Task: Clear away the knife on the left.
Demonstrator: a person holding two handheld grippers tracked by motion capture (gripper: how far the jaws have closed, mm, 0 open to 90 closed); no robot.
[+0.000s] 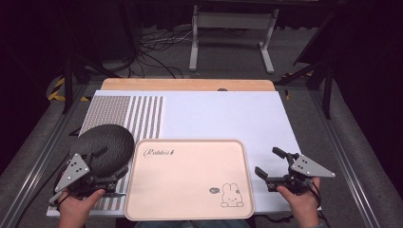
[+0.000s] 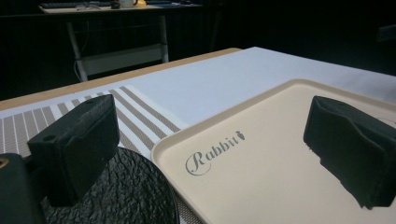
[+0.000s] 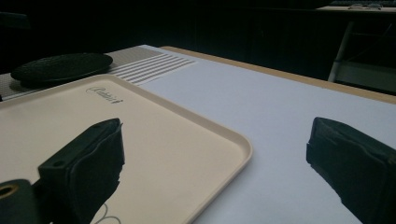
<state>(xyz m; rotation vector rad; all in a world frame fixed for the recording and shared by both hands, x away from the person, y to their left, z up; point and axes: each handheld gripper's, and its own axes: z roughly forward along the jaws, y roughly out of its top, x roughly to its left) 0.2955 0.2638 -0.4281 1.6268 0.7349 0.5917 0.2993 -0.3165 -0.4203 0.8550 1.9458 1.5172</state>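
Left claw (image 1: 110, 167), right claw (image 1: 271, 164) agape, flanking tray (image 1: 142, 199).

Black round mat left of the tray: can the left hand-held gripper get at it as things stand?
Probably yes: the left hand-held gripper is open right at the black round mat, with nothing between them.

The room is dark beyond the table. A white metal stand (image 1: 233, 35) sits on grey carpet (image 1: 28, 142), with black cables (image 1: 157, 52) trailing beside it.
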